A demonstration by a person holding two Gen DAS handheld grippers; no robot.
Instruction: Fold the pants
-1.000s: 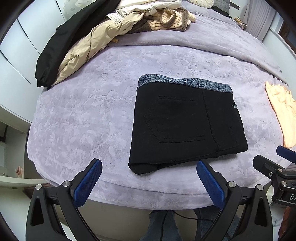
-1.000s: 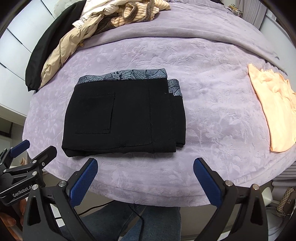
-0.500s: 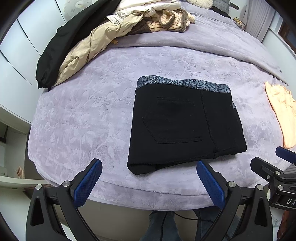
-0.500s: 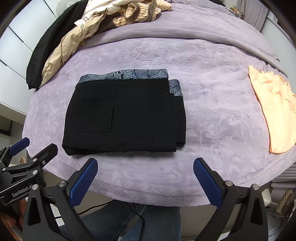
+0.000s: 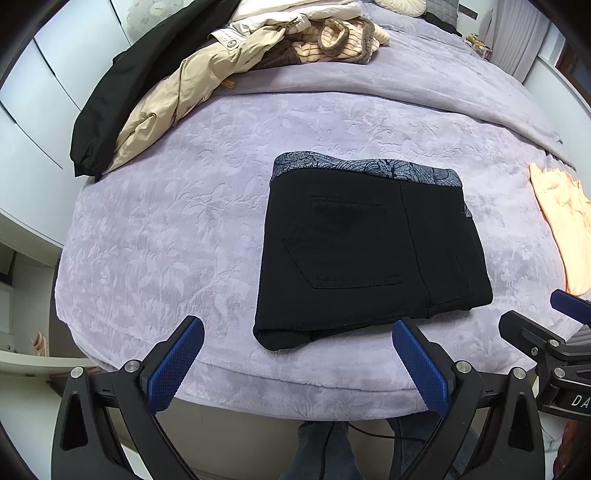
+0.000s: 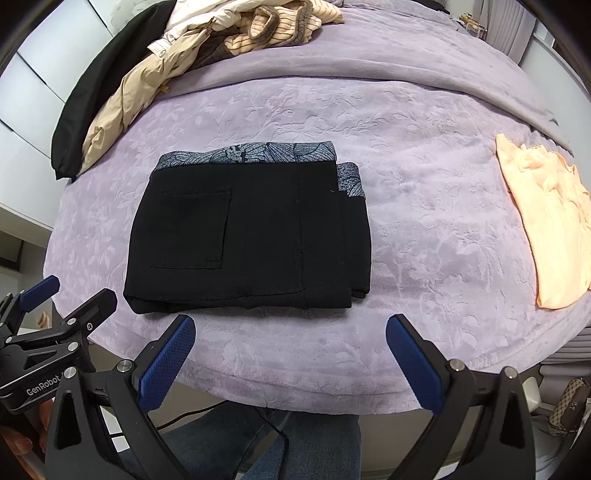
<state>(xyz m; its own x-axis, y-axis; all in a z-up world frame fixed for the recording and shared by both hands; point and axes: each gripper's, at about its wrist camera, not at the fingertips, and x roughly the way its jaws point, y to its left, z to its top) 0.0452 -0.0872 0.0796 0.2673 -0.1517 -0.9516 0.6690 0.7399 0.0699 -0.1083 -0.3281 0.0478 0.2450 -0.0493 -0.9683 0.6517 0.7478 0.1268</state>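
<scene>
A lilac plush bed cover with an embossed leaf pattern [image 5: 155,240] fills both views. At about 11 o'clock on it lies a heap of clothes: a long black coat [image 5: 122,92], a beige padded jacket [image 5: 184,88] and a cream striped knit top [image 6: 280,22]. At 3 o'clock, near the bed's edge, is a flat peach-coloured garment [image 6: 546,221]. The folded black pants with a blue-grey patterned waistband [image 6: 247,236] rest in a neat rectangle at the centre of the cover (back pocket facing up), waistband toward 12 o'clock. The left tongs [image 5: 295,362] and the right tongs [image 6: 290,358] both hang at 6 o'clock off the bed's near edge, blue pads spread wide, grasping nothing and apart from the pants.
</scene>
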